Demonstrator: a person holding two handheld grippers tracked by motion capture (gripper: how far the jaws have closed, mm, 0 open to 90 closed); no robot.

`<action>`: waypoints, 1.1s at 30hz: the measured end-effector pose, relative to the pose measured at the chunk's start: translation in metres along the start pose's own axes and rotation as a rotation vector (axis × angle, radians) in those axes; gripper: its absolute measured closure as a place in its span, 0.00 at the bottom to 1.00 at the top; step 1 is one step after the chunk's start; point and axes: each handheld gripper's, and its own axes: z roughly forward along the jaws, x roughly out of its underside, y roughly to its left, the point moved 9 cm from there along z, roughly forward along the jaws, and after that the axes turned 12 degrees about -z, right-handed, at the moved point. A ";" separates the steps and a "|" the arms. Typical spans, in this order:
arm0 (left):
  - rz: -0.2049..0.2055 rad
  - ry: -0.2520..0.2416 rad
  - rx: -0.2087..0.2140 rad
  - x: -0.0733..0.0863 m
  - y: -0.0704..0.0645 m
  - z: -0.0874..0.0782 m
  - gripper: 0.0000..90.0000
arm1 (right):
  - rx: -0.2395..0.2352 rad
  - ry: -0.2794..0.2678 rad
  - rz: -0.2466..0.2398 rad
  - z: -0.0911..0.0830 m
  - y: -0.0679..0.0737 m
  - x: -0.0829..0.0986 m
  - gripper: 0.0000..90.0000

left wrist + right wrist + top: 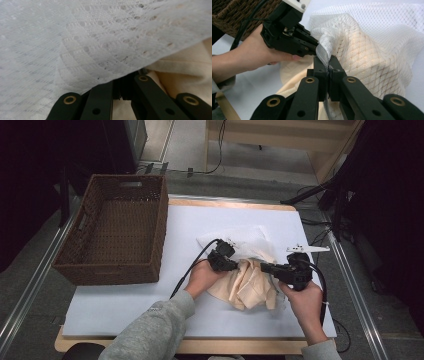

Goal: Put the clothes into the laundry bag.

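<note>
A white mesh bag (240, 237) lies mid-table with a cream cloth (250, 285) partly inside it. My left gripper (234, 266) meets the bag's edge from the left. In the left gripper view its jaws stand close together, their tips (122, 85) under the mesh (100, 42), with cream cloth (190, 72) to the right. My right gripper (265, 267) comes in from the right. In the right gripper view it (328, 63) is shut on a folded strip of the mesh bag's (372, 45) rim. The left gripper (313, 48) pinches the same rim just beyond.
A brown wicker basket (115, 265) stands at the table's left, its corner (234, 12) behind the left hand in the right gripper view. The white table cover (125, 305) stretches in front of it. Cables trail from both grippers toward the near edge.
</note>
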 end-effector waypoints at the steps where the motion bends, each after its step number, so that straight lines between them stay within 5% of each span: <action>1: 0.000 0.000 0.000 0.000 0.000 0.000 1.00 | 0.000 0.000 0.000 0.000 0.000 0.000 0.98; 7: -0.004 -0.025 0.011 0.004 0.003 -0.027 1.00 | -0.002 0.003 -0.002 0.002 0.001 0.000 0.98; 21: -0.017 -0.066 0.012 0.047 0.013 -0.101 1.00 | -0.021 0.014 -0.052 0.020 0.018 -0.012 0.98; 33: -0.085 -0.092 -0.023 0.081 0.033 -0.119 0.99 | -0.073 0.025 -0.107 0.040 0.039 -0.023 0.98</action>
